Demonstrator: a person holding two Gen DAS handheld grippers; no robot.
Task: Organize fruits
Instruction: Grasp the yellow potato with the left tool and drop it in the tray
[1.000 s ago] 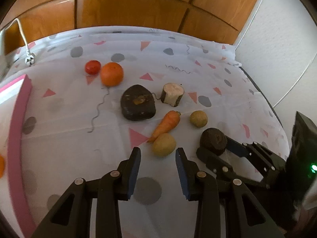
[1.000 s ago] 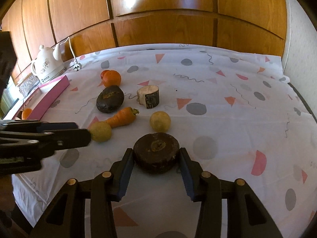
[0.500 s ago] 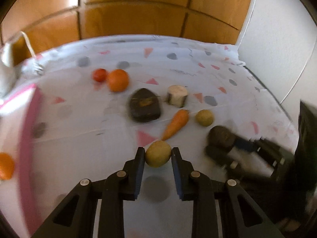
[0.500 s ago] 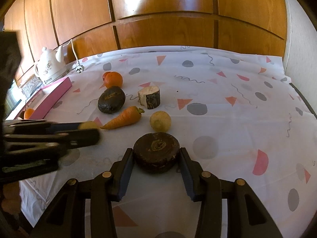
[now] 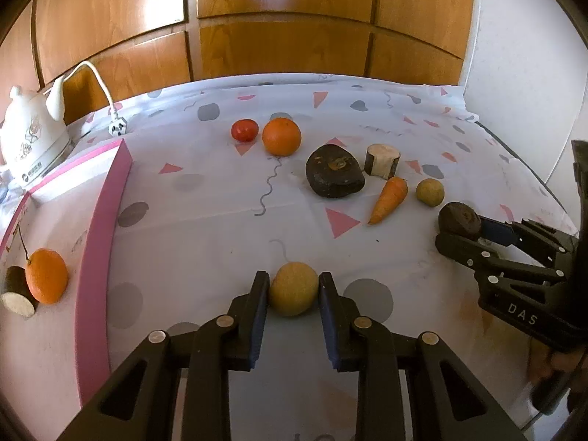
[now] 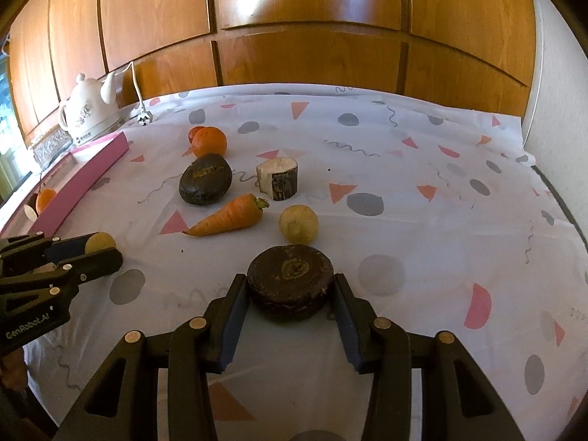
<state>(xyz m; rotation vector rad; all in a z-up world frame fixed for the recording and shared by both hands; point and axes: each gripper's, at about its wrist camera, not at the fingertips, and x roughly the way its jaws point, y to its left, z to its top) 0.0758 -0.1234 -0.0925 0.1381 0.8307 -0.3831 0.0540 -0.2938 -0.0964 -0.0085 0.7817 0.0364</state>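
Observation:
My left gripper [image 5: 293, 286] is shut on a round yellow fruit [image 5: 293, 289] and holds it above the cloth; it also shows in the right wrist view [image 6: 98, 242]. My right gripper [image 6: 290, 286] is shut on a dark brown disc-shaped fruit [image 6: 290, 286], which also shows in the left wrist view [image 5: 459, 217]. On the cloth lie a carrot [image 5: 389, 199], a second yellow fruit [image 5: 429, 192], a dark oval fruit [image 5: 333, 175], a cut pale stump piece [image 5: 382, 159], an orange [image 5: 281, 136] and a small red fruit [image 5: 244, 130].
A pink-rimmed tray [image 5: 99, 220] at the left holds an orange [image 5: 47, 280] and a cut stump piece [image 5: 17, 291]. A white kettle [image 5: 31, 139] with a cord and plug [image 5: 118, 127] stands at the back left. Wooden panels rise behind the table.
My left gripper closed on the yellow fruit beside the carrot, lifted it and carried it left toward the tray. My right gripper stayed put on the dark disc.

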